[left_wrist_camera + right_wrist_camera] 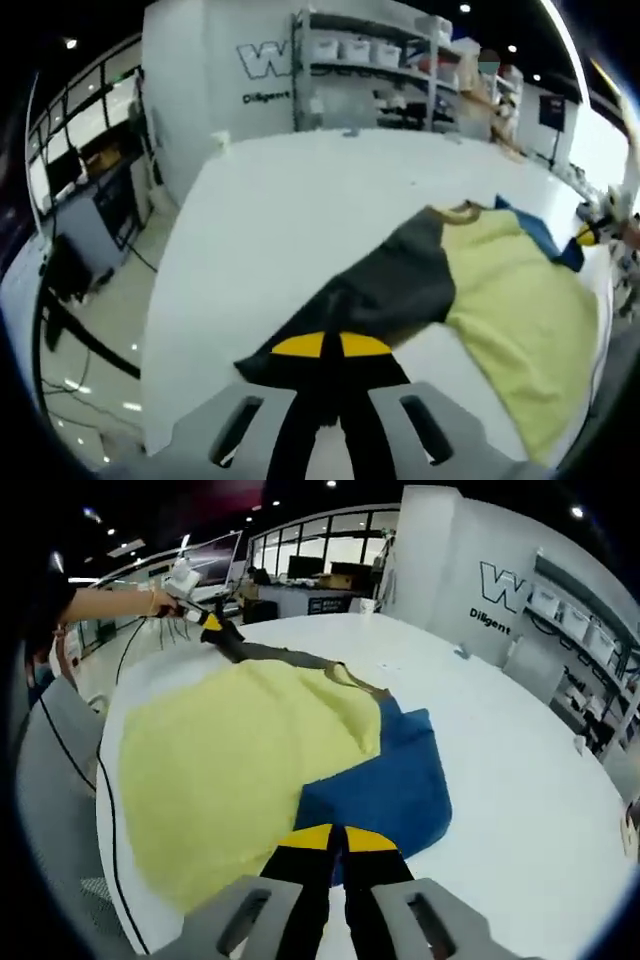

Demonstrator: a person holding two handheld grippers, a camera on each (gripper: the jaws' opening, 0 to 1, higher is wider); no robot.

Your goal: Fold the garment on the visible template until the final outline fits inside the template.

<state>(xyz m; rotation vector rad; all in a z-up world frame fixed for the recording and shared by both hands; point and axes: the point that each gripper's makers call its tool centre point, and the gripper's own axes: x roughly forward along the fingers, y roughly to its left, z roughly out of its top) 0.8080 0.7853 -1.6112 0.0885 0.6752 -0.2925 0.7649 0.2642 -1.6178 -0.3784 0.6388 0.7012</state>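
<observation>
A garment lies spread on the white table (280, 210). It has a pale yellow body (510, 300), a dark grey sleeve (400, 275) and a blue sleeve (535, 230). My left gripper (330, 345) is shut on the end of the dark grey sleeve at the table's near edge. In the right gripper view, my right gripper (335, 837) is shut on the hem of the blue sleeve (395, 780), with the yellow body (230, 750) to its left. Across the garment, the left gripper (210, 622) holds the dark sleeve (270, 655), held by a person's hand (120, 602). The right gripper (590, 235) shows past the blue sleeve.
The table edge (165, 300) drops to the floor on the left, with desks and monitors (100, 180) beyond. Shelves with boxes (370, 50) stand behind the table. A grey chair (50, 750) sits close to the table's left side. A small object (460, 652) stands on the far tabletop.
</observation>
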